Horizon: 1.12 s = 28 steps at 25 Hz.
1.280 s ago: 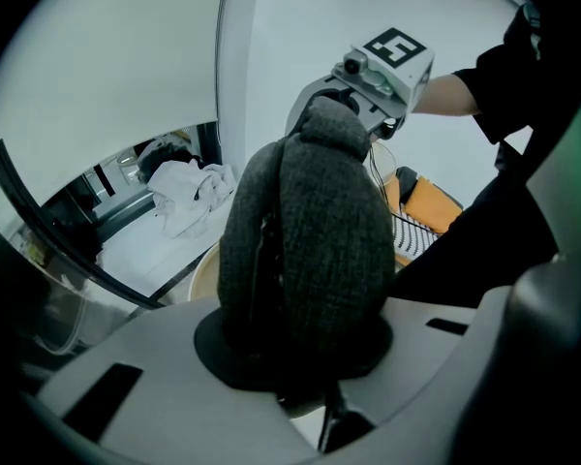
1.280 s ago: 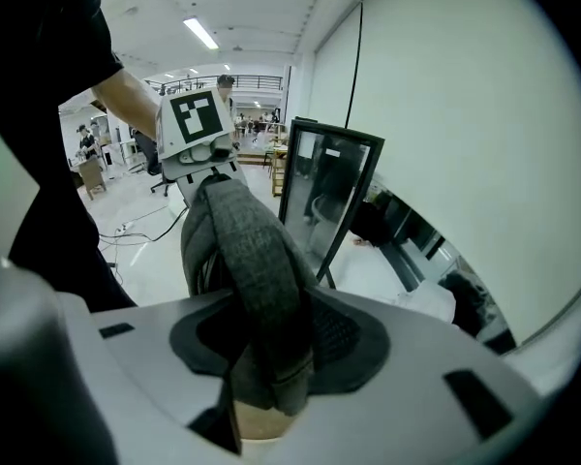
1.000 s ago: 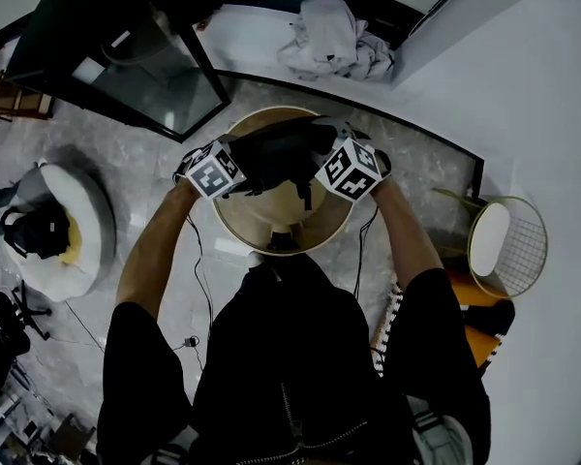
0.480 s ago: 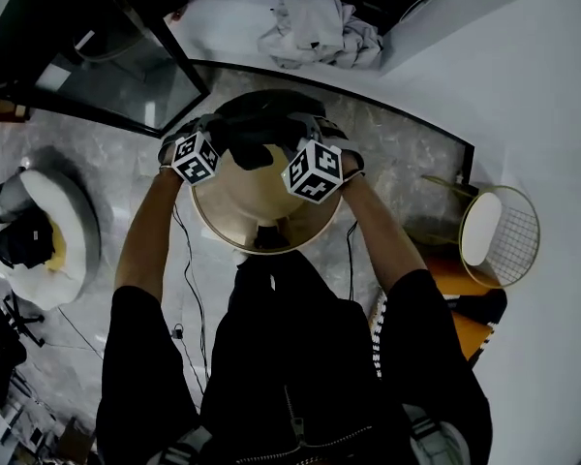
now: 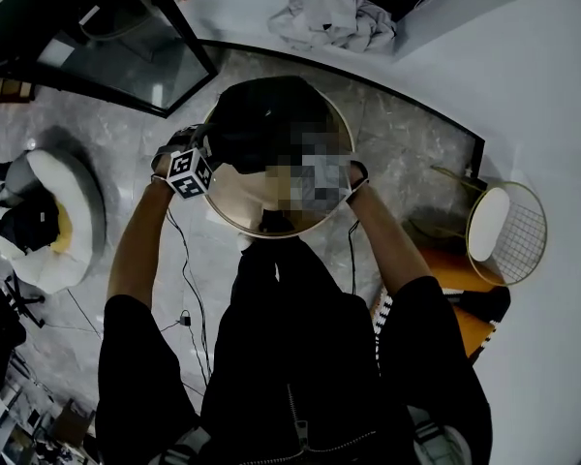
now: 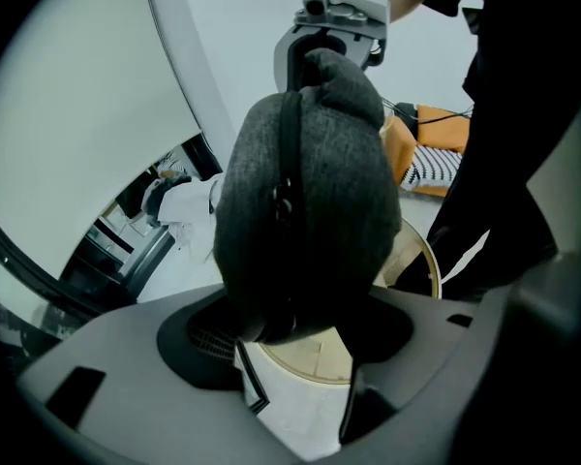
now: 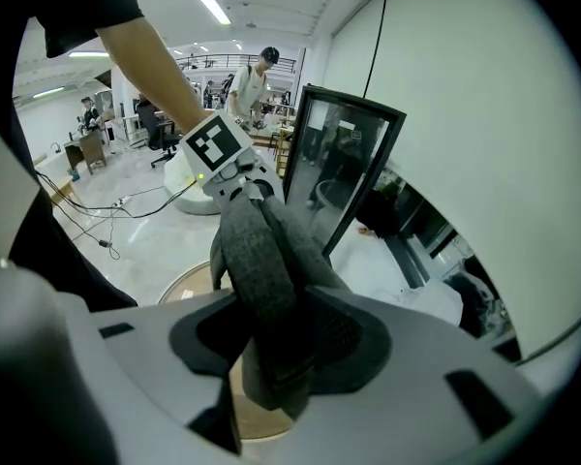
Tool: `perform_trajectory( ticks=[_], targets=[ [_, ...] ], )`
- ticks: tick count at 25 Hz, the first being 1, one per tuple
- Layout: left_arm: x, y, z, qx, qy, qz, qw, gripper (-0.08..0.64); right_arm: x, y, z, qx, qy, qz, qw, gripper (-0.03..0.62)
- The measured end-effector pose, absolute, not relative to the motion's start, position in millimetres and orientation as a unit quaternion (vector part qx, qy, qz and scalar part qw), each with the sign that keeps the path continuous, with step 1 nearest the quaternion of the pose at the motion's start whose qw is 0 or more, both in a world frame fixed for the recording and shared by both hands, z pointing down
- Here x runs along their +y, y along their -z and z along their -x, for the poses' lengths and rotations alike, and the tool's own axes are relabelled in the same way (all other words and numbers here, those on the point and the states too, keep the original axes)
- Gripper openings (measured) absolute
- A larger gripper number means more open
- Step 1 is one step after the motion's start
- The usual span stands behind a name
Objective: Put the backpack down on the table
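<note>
A dark grey backpack (image 5: 257, 129) rests on the far half of the round tan table (image 5: 261, 201). My left gripper (image 5: 213, 155) is at the pack's left side. In the left gripper view its jaws (image 6: 300, 356) are opening, and the pack's lower end (image 6: 310, 182) bulges between the spread pads over the table rim (image 6: 421, 250). My right gripper (image 7: 281, 356) is shut on a fold of the backpack (image 7: 266, 260). In the head view it is under a mosaic patch. Each gripper shows in the other's view, behind the pack.
A black glass-sided cabinet (image 5: 126, 56) stands at the far left and a heap of white cloth (image 5: 334, 13) lies beyond the table. A white round cushion (image 5: 53, 216) is at the left and a wire basket stand (image 5: 508, 235) at the right. Cables (image 5: 184, 289) trail on the floor.
The backpack has come down from between the raised grippers onto the table top. Both grippers sank with it and moved away from me.
</note>
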<state>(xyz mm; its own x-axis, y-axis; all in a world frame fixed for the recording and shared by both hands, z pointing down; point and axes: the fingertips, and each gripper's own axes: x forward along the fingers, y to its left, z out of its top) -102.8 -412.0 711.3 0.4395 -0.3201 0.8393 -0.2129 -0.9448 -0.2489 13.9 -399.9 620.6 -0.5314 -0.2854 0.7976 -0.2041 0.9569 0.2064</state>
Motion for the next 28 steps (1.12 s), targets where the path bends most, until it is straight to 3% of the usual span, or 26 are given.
perform_trajectory(
  ticks=[7,8,10,11,15,28],
  targets=[
    [-367,-707,135,0.221,0.459,0.857,-0.081,0.272,-360,-640,-23,-0.866,0.029,-0.121,0.484,0.164],
    [-356,-707,132,0.224,0.446,0.860,-0.102,0.236,-353,-644,-24,-0.865,0.025,-0.115,0.489,0.164],
    [-333,-707,122,0.226,0.422,0.867,-0.137,0.051,-340,-652,-28,-0.861,0.019,-0.103,0.498,0.166],
    [-321,-707,117,0.230,0.409,0.868,-0.162,0.024,-332,-656,-30,-0.858,0.016,-0.094,0.504,0.166],
    [-283,-703,97,0.260,0.335,0.864,-0.270,0.018,-292,-676,-38,-0.844,0.003,-0.047,0.534,0.176],
    [-161,-693,57,0.310,0.259,0.854,-0.328,0.020,-205,-763,-58,-0.814,0.017,-0.055,0.577,0.178]
  ],
)
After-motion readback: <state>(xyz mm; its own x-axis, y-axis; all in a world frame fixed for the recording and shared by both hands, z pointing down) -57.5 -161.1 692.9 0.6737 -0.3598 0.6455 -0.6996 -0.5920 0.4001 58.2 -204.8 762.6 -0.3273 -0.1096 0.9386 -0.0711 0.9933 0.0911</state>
